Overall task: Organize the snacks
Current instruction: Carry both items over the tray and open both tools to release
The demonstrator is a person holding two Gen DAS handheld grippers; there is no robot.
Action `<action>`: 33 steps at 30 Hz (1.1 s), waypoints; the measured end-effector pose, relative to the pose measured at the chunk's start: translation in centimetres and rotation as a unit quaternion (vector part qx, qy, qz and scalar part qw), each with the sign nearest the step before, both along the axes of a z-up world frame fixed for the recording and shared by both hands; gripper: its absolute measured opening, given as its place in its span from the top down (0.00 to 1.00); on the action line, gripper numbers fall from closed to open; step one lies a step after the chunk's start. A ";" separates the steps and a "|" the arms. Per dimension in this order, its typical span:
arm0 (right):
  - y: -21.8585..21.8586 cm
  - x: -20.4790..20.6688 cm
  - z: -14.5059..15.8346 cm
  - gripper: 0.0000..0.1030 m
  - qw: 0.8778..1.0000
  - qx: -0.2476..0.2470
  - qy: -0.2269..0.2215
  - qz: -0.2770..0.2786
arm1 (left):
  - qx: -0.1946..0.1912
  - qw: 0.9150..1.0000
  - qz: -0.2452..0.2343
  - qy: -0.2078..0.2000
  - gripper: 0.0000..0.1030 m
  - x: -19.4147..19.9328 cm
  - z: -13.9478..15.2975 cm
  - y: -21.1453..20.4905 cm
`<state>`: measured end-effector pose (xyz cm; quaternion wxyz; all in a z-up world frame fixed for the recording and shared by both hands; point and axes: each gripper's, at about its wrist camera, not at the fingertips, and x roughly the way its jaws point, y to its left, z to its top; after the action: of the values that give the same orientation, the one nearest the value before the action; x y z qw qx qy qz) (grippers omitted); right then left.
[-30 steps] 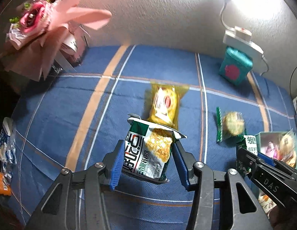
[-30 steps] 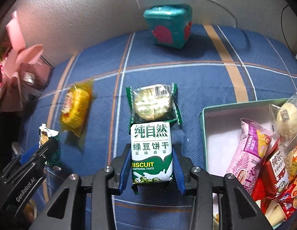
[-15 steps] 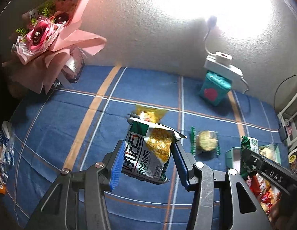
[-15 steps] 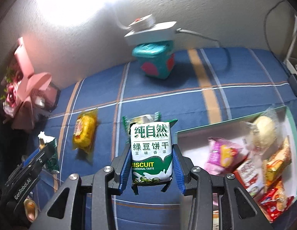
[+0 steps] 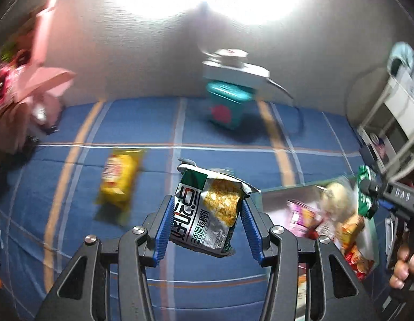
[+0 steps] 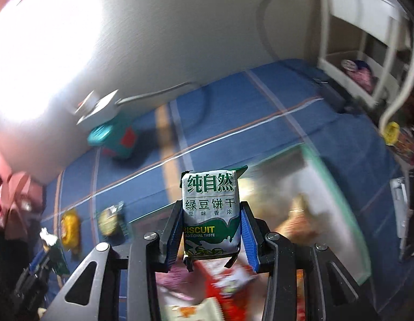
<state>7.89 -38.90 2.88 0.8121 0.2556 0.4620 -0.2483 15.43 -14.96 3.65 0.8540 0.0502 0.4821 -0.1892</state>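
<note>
Clamping a green biscuit packet upright, the right tongs hang directly over the snack box, while the left tongs, gripping a silver cracker packet, sit beside its left edge.

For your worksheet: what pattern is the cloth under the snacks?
Blue cloth with orange and white crossing stripes; clearest in the left wrist view.

Black left tongs, blue ribbed pads; silver screws

Snack box right of yellow packet; tin behind, near wall.
</note>
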 end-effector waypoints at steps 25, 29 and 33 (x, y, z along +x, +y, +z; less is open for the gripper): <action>-7.5 -3.1 -4.5 0.58 0.997 0.028 0.003 -0.076 | 0.047 0.999 -0.023 0.013 0.50 -1.3 -6.5 -11.4; -7.5 -3.4 -3.9 0.47 0.997 0.023 0.005 -0.078 | 0.030 0.999 -0.029 0.025 0.49 -1.2 -6.3 -11.1; -7.3 -3.4 -3.5 0.39 0.997 0.016 0.014 -0.073 | 0.009 0.998 -0.027 0.053 0.37 -0.6 -6.8 -10.6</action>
<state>4.48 -46.22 -0.62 0.7811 0.2979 0.4571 -0.3035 14.78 -25.59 -3.20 0.8213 0.0611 0.5267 -0.2105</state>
